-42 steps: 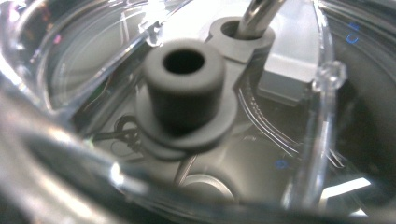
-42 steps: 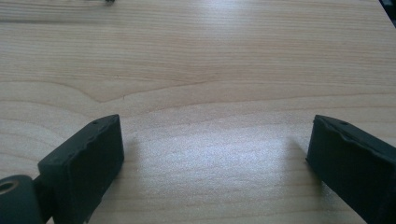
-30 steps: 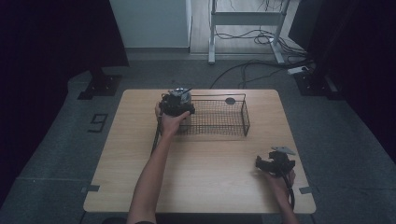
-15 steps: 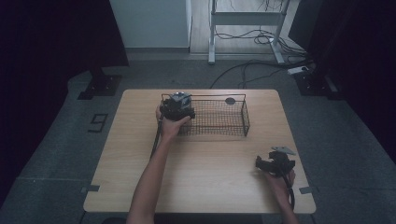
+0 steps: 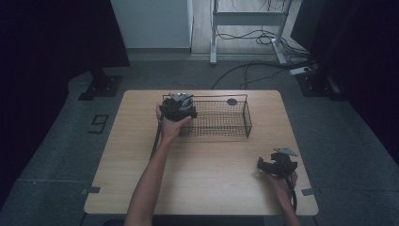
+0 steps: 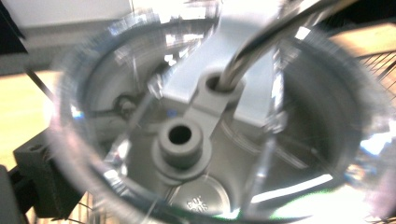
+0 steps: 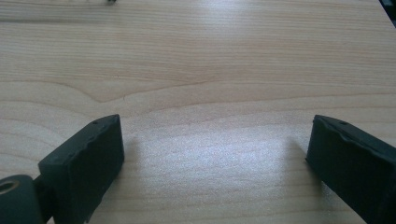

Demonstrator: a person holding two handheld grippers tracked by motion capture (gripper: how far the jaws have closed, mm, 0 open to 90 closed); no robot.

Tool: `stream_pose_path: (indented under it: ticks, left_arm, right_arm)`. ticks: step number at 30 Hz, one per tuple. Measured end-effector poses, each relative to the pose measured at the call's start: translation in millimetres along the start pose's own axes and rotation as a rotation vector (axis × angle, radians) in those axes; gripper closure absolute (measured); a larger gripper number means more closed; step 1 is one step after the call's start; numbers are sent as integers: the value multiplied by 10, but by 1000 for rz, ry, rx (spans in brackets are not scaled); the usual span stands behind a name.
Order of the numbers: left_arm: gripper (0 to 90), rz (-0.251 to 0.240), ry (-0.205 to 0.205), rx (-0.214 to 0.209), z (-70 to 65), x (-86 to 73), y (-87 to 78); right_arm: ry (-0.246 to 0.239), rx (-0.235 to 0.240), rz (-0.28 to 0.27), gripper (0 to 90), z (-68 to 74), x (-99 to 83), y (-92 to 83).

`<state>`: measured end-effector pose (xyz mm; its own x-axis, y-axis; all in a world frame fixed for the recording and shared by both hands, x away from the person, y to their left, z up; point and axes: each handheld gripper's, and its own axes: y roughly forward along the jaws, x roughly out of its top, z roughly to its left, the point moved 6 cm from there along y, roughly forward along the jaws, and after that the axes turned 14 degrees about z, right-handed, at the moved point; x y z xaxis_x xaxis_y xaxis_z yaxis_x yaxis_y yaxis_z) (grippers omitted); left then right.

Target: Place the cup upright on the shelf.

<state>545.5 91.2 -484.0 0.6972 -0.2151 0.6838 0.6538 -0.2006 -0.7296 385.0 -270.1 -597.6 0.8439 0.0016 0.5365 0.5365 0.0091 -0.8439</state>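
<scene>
1. The wooden surface (image 5: 202, 174) carries a black wire basket (image 5: 221, 118) at its far centre, long axis running left to right.
2. The left gripper (image 5: 178, 107) is held at the basket's left end, over its left rim.
3. In the left gripper view a clear round container (image 6: 210, 135) with a grey moulded part and a shiny metal rod (image 6: 261, 42) inside sits right against the camera. It is blurred, so its exact kind cannot be told.
4. The left gripper appears to be grasping this container, but its jaws are hidden behind the object; whether they are clenched cannot be told.
5. A small dark round object (image 5: 232, 101) lies at the basket's far side, toward its right end; whether it is inside the basket cannot be told.
6. The right gripper (image 5: 277, 165) rests low at the near right of the surface, well apart from the basket. Its jaws are released and wide apart, with only bare wood between them (image 7: 215, 154).
7. Judgement: the container lies directly at the basket's left end, so the left hand is the nearer one for lowering it in; the open floor of the basket extends to the right of it.
</scene>
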Motion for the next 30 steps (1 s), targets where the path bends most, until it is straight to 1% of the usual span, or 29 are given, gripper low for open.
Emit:
stream_pose_path:
  ticks: [2,4,5,6,7,9,10,14,16,17,18,19,20,22,26,29,30]
  left_arm:
    - [0,-15,4,4,-5,14,-76]
    - [0,-14,9,9,-1,9,-132]
    - [0,-13,30,28,3,-7,-188]
    - [0,-13,30,28,3,-7,-188]
    - [0,-16,42,30,1,-17,-218]
    - [0,-24,55,13,-21,-50,-304]
    - [0,-24,55,13,-21,-50,-304]
    - [0,-32,67,-14,-44,-105,-404]
    - [0,-35,68,-23,-48,-140,-448]
    - [0,-32,55,-41,-49,-182,-492]
    - [0,-32,55,-41,-49,-182,-492]
    - [1,-26,39,-66,-55,-233,-532]
    - [1,-26,39,-66,-55,-233,-532]
    - [3,-23,41,-74,-61,-286,-562]
    - [8,-7,44,-99,-62,-438,-616]
    - [10,-5,37,-108,-29,-546,-654]
    - [18,-13,26,-108,6,-612,-685]
  right_arm:
    - [0,0,0,37,0,0,0]
    - [0,0,0,37,0,0,0]
    - [0,0,0,37,0,0,0]
    - [0,0,0,37,0,0,0]
    - [0,0,0,37,1,0,0]
    - [0,0,0,37,1,0,0]
    - [0,0,0,37,1,0,0]
    - [0,0,0,38,1,0,0]
    - [0,0,0,38,1,0,0]
    - [0,0,0,38,1,0,0]
    - [0,0,0,38,1,0,0]
    - [1,0,0,38,1,0,0]
    - [1,0,0,38,1,0,0]
    - [2,1,1,38,2,0,-1]
    - [3,0,2,38,2,0,-1]
    - [5,0,2,38,3,0,-1]
    - [4,0,1,38,3,0,-1]
